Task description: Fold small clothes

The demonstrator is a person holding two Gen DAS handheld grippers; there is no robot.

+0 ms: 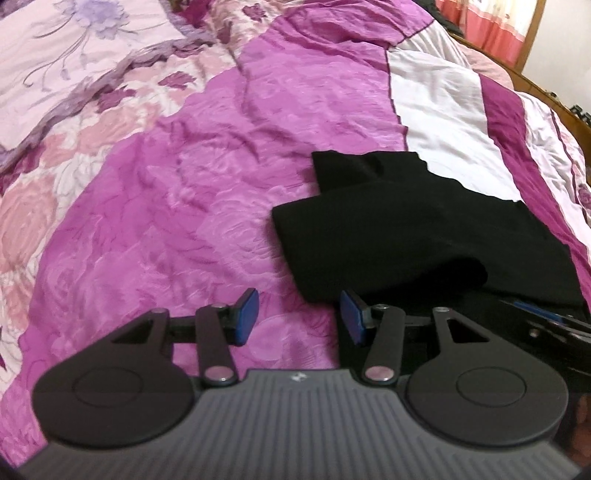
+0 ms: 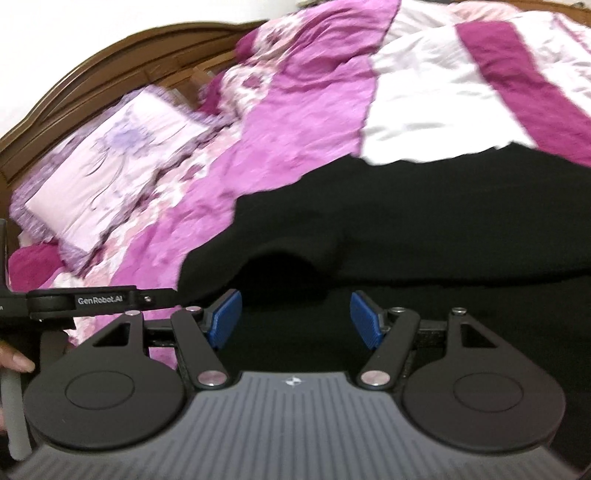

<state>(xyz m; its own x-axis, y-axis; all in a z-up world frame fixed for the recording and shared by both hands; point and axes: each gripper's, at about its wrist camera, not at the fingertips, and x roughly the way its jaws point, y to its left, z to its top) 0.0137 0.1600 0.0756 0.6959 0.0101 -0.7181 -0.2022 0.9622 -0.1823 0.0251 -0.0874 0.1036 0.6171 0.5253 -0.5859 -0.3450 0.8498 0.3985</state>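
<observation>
Down low, the left gripper (image 1: 299, 317) stands wide apart with nothing between its blue pads, and the black garment (image 1: 424, 229) lies just ahead and to its right on the pink floral bedspread (image 1: 166, 184). Equally wide, the right gripper (image 2: 295, 319) hovers directly over the same dark cloth, near the wooden headboard (image 2: 110, 55).

Magenta bedspread (image 1: 207, 192) with embossed flowers and white bands, pale floral pillow (image 2: 110, 173) near the brown wooden headboard (image 2: 122, 59), pink striped curtain (image 1: 495, 26) in the far corner, white wall (image 2: 110, 14)
</observation>
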